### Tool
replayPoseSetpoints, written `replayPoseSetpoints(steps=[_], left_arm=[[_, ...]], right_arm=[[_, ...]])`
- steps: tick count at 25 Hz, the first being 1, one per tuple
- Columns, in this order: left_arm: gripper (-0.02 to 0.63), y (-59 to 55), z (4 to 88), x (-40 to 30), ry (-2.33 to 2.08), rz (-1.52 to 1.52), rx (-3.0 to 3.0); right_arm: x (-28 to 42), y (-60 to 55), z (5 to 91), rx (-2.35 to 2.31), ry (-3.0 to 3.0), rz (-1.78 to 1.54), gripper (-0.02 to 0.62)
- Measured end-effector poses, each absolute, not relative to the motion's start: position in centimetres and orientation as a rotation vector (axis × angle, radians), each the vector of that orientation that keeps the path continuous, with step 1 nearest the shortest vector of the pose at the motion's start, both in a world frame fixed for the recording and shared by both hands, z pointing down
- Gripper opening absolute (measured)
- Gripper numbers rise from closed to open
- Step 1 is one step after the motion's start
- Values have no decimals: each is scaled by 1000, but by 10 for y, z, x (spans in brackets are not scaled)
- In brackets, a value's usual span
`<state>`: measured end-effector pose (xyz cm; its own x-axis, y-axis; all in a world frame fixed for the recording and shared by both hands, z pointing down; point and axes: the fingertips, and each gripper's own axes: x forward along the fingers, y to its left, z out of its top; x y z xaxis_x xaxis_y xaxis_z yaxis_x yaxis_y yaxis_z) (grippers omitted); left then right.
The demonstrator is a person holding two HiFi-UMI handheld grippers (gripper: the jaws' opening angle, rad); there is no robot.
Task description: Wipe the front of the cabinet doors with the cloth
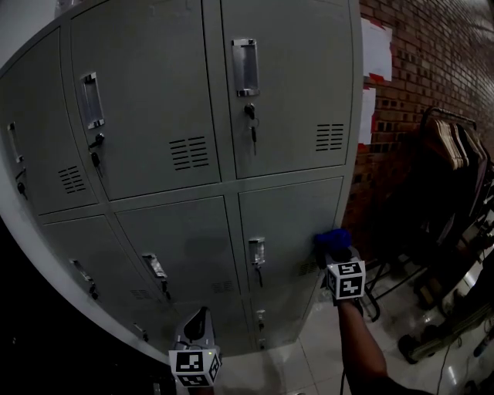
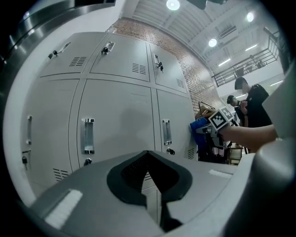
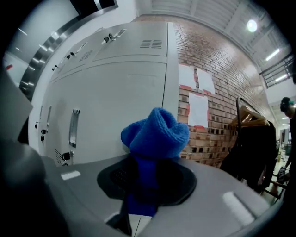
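cloth (image 3: 155,134): blue knit, bunched up, clamped in the right claw (image 3: 144,178). Jaws are narrow on its lower part and the bundle sticks out past the tips. Only the right gripper view shows that grip. There the cloth sits right at the grey door face, but I can't confirm contact.

The head view gives the location: cloth (image 1: 333,239) is on the rightmost cabinet door (image 1: 289,224) of the second visible row. It sits near that door's right edge, well right of the handle (image 1: 256,251) and above the vent slots. Right claw (image 1: 338,258) comes up from below, with its marker cube (image 1: 345,279) facing the camera and a bare forearm behind it.

The left gripper view sees the cloth (image 2: 199,126) side-on against the cabinet's right end, with the cube just right of it.

left claw (image 2: 149,172): jaws together, nothing between them. In the head view it (image 1: 197,328) hangs low in front of the bottom row, apart from the doors and well left of the cloth.

Surroundings:
- brick wall (image 1: 432,62) right of the cabinet, with white sheets (image 1: 376,50) stuck on it
- clothes rack (image 1: 451,143) with hangers further right
- only the left gripper view shows ceiling lights (image 2: 173,4) and a person in dark clothes (image 2: 253,99) at the back
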<state>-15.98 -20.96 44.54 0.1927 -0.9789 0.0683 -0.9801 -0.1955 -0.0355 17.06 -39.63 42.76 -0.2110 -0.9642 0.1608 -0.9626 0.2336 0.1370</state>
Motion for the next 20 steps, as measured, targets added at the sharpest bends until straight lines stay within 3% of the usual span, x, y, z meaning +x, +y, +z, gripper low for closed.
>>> replayPoseSetpoints(steps=[12, 20], left_arm=[[14, -210, 444, -166, -2016, 108, 2395], [14, -211, 446, -162, -2000, 100, 2404]], right_arm=[[165, -410, 439, 1850, -2301, 58, 107], [104, -396, 434, 1714, -2423, 36, 106]])
